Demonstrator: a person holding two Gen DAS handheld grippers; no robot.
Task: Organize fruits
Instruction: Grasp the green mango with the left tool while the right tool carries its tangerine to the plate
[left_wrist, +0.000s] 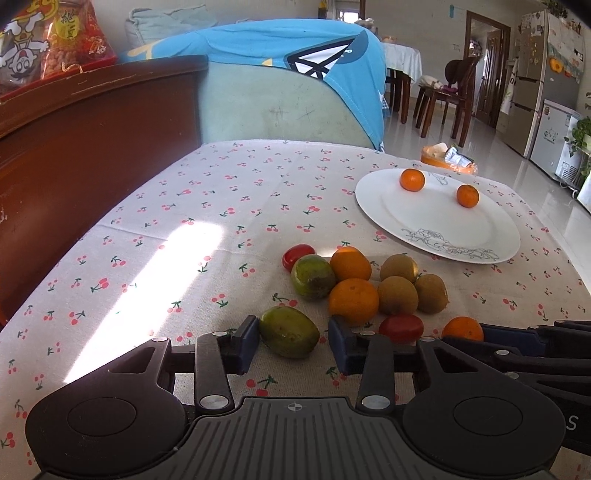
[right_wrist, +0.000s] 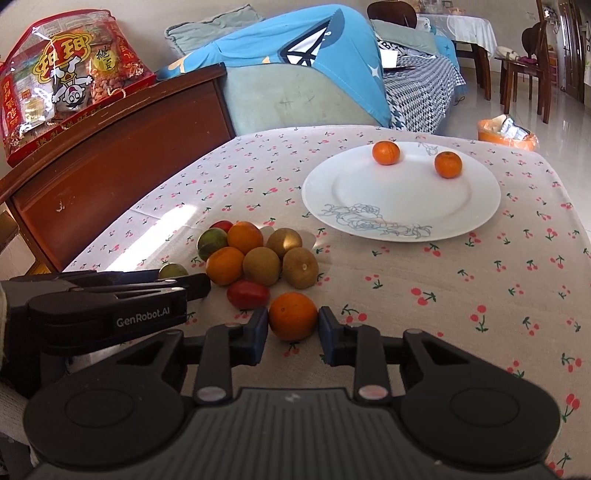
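Note:
A white plate (left_wrist: 443, 221) (right_wrist: 369, 192) holds two oranges (left_wrist: 412, 179) (right_wrist: 386, 153) on the cherry-print tablecloth. A pile of oranges, kiwis (left_wrist: 397, 294) (right_wrist: 261, 266), green fruits and red tomatoes (left_wrist: 400, 327) (right_wrist: 247, 294) lies near me. My left gripper (left_wrist: 293, 341) is open, its fingers either side of a green fruit (left_wrist: 289, 336), with a gap on the right side. My right gripper (right_wrist: 293, 332) is open around an orange (right_wrist: 292, 316), the pads close to its sides. In the right wrist view the left gripper (right_wrist: 192, 286) hides most of the green fruit.
A wooden cabinet (right_wrist: 122, 155) with a red snack bag (right_wrist: 70, 85) stands at the left. A sofa with a blue cloth (right_wrist: 303, 55) is behind the table. An orange bin (right_wrist: 506, 133), chairs and a fridge (left_wrist: 535, 81) lie to the far right.

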